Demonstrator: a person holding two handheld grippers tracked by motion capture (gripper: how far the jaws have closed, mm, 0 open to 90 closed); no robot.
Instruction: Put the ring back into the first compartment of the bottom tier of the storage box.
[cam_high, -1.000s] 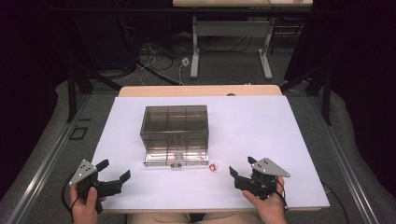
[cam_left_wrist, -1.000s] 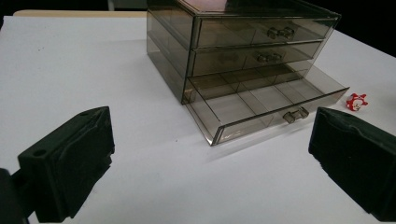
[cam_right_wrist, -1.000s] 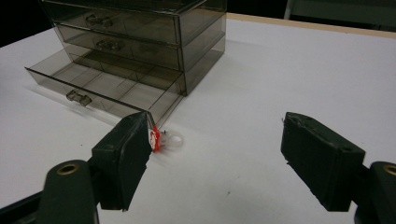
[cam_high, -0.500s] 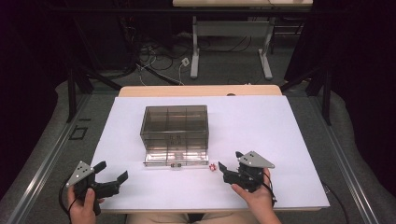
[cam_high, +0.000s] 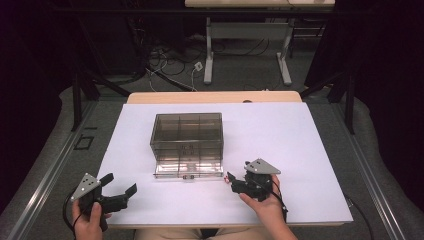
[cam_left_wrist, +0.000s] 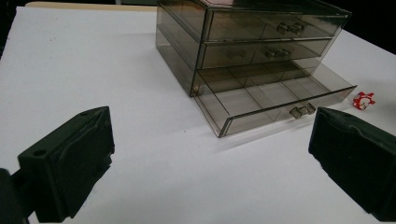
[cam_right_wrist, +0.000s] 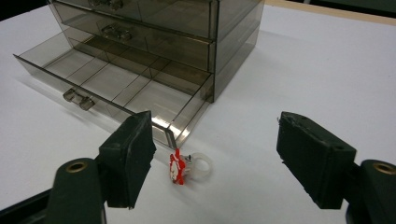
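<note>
A smoky clear three-drawer box (cam_high: 186, 131) stands mid-table with its bottom drawer (cam_high: 189, 170) pulled out and empty (cam_left_wrist: 261, 95) (cam_right_wrist: 116, 81). A small ring with a red flower top and a clear band (cam_high: 229, 176) (cam_right_wrist: 187, 167) (cam_left_wrist: 363, 100) lies on the white table just off the drawer's right front corner. My right gripper (cam_high: 235, 181) (cam_right_wrist: 217, 140) is open, low over the table, with the ring between its jaws and nearer the left one. My left gripper (cam_high: 119, 183) (cam_left_wrist: 212, 135) is open near the front left edge, facing the drawer, with nothing in it.
The white tabletop (cam_high: 280, 135) has a wooden strip (cam_high: 215, 97) at its far edge. Beyond it are a desk frame (cam_high: 247, 50) and loose cables (cam_high: 165, 60) on the floor. A metal rail (cam_high: 45, 175) runs along the left side.
My right gripper has moved left and forward until its jaws stand around the ring. The left gripper has barely shifted.
</note>
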